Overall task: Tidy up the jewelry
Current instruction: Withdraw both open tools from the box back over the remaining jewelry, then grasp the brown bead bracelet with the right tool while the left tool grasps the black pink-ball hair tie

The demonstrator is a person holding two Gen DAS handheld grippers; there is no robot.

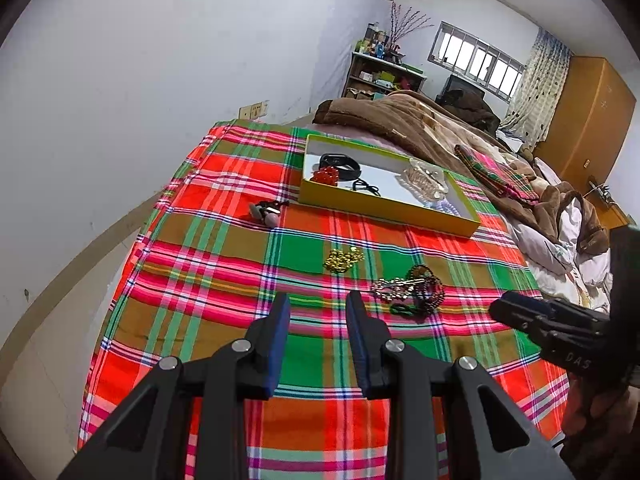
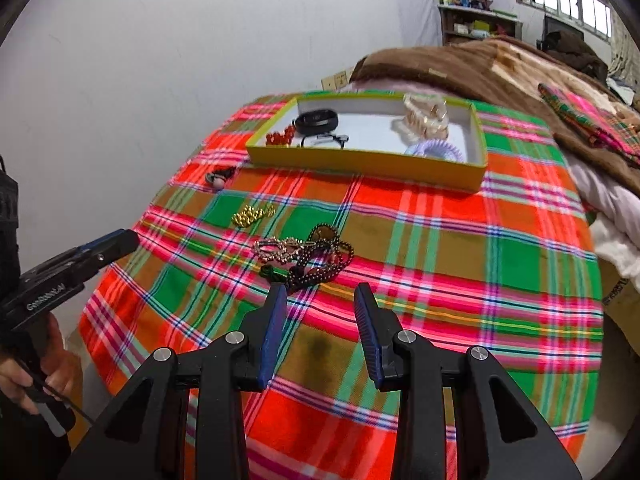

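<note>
A yellow-rimmed tray [image 1: 380, 210] [image 2: 360, 162] lies far on the plaid cloth and holds a black band [image 1: 340, 164] [image 2: 318, 120], red beads [image 1: 325, 176] [image 2: 280, 136], a black cord, a clear hair claw [image 1: 424, 180] [image 2: 426, 120] and a lilac coil tie [image 2: 436, 150]. Loose on the cloth lie a gold chain [image 1: 343, 260] [image 2: 252, 215], a rhinestone clip [image 1: 394, 288] [image 2: 280, 249], dark bead strings [image 1: 428, 290] [image 2: 324, 258] and a small grey-pink piece [image 1: 265, 213] [image 2: 218, 178]. My left gripper [image 1: 318, 300] is open, short of the gold chain. My right gripper [image 2: 321, 292] is open just before the dark beads.
A brown blanket [image 2: 480, 68] and a folded plaid cloth [image 2: 592, 120] lie beyond the tray, with white bedding to the right. A white wall runs along the left. A shelf, a window and a wooden wardrobe [image 1: 588, 112] stand at the far end.
</note>
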